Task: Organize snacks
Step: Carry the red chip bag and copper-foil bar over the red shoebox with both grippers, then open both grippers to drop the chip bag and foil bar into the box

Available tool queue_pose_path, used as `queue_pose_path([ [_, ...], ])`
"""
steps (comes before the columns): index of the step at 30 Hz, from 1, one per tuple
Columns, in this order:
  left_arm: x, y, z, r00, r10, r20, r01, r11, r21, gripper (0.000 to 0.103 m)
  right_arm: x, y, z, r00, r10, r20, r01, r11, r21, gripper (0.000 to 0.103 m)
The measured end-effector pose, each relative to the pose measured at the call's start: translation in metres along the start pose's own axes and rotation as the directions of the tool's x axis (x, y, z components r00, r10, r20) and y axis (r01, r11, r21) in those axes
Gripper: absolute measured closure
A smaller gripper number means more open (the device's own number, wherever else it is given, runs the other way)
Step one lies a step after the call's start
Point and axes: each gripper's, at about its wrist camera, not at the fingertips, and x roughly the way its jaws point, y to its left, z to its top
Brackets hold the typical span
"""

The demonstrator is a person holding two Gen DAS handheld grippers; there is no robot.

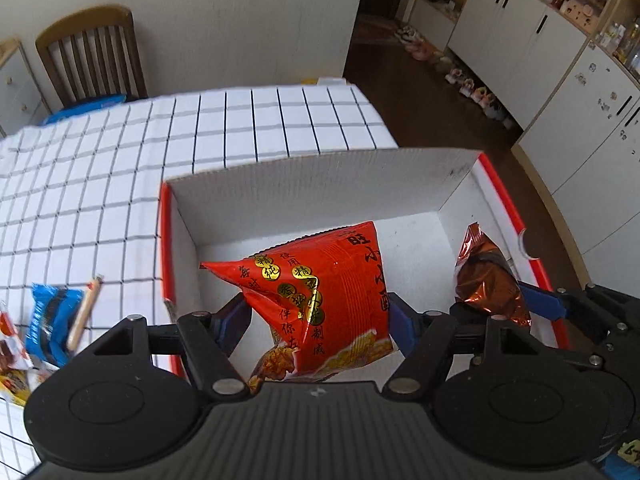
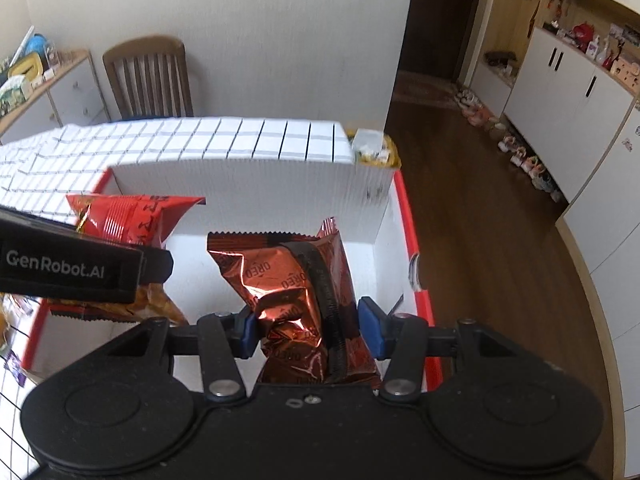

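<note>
Red snack bag held in left tongs, copper Oreo pack in right tongs; both to be lowered flat into white box, then released.

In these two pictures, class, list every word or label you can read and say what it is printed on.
"OREO": repeated on the crinkled copper-brown foil packet gripped by the right tool.
"GenRobot.AI": on the black strap at the left of the right wrist view.
Red foil snack bag held by the left tool: gold and dark Chinese characters, not clearly readable.
</note>
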Motion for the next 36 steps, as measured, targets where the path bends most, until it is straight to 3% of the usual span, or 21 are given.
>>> queue_pose_path([
  [9, 0.031, -0.004, -0.009, 0.996, 0.011, -0.085, -0.010, 1.000, 0.011, 0.031, 0.019, -0.009, -0.005, 0.996, 0.059, -0.063, -0.059, 0.998, -0.003, 0.054],
  [19, 0.041, -0.008, -0.017, 0.994, -0.002, -0.106, 0.004, 1.000, 0.020, 0.031, 0.034, -0.007, -0.009, 0.991, 0.053, -0.122, -0.056, 0.998, -0.028, 0.054],
  [24, 0.039, -0.006, -0.016, 0.995, -0.017, -0.103, 0.019, 1.000, 0.017, 0.031, 0.033, -0.009, -0.009, 0.992, 0.067, -0.110, -0.070, 0.997, -0.024, 0.043],
  [31, 0.022, -0.002, -0.018, 0.998, -0.020, -0.065, 0.021, 1.000, 0.013, 0.028, 0.021, -0.012, -0.009, 0.994, 0.082, -0.078, -0.084, 0.996, -0.022, 0.039],
  [36, 0.003, 0.000, -0.018, 0.999, -0.029, -0.027, 0.029, 1.000, 0.005, 0.024, 0.006, -0.016, -0.009, 0.995, 0.091, -0.044, -0.092, 0.996, -0.009, 0.031],
])
